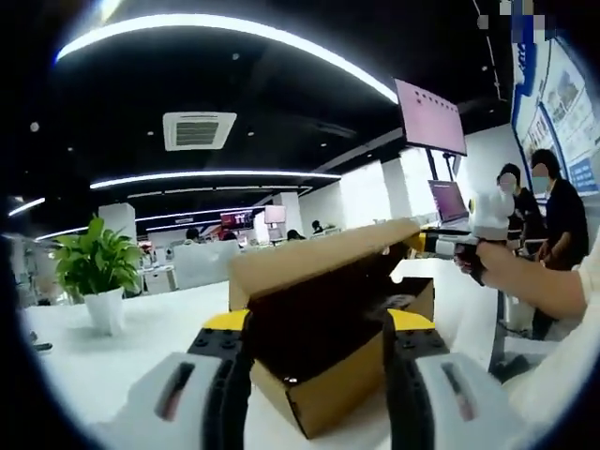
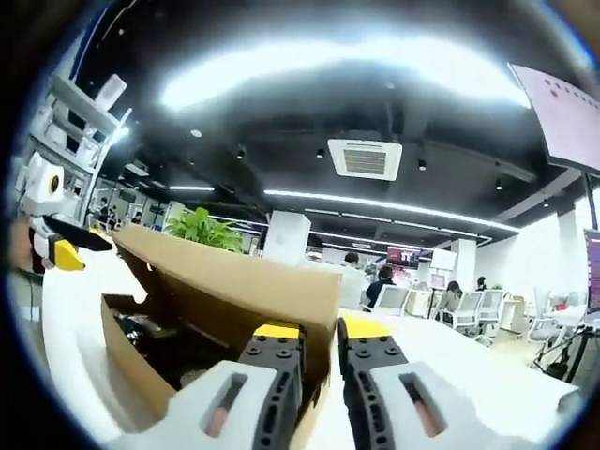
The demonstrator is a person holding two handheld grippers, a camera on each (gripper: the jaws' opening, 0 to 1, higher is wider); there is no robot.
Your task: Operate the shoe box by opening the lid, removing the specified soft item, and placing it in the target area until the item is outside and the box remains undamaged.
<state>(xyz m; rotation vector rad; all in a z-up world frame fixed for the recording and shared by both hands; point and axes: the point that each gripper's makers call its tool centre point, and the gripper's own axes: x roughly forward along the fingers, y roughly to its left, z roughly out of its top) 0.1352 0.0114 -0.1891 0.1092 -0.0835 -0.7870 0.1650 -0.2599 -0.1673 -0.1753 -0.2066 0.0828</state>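
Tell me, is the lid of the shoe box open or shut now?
Open. The lid is lifted above the shoe box, and the dark inside shows beneath it. The right gripper is shut on its edge.

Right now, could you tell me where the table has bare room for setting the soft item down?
Bare white table lies between the plant and the box. Across the box, near the right gripper, more bare top. It is crowded at the box, where both grippers meet.

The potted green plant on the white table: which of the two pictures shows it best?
The left gripper view. There the potted plant stands whole, leaves and white pot, on the white table left of the open cardboard box. In the right gripper view its leaves alone rise behind the box's raised lid.
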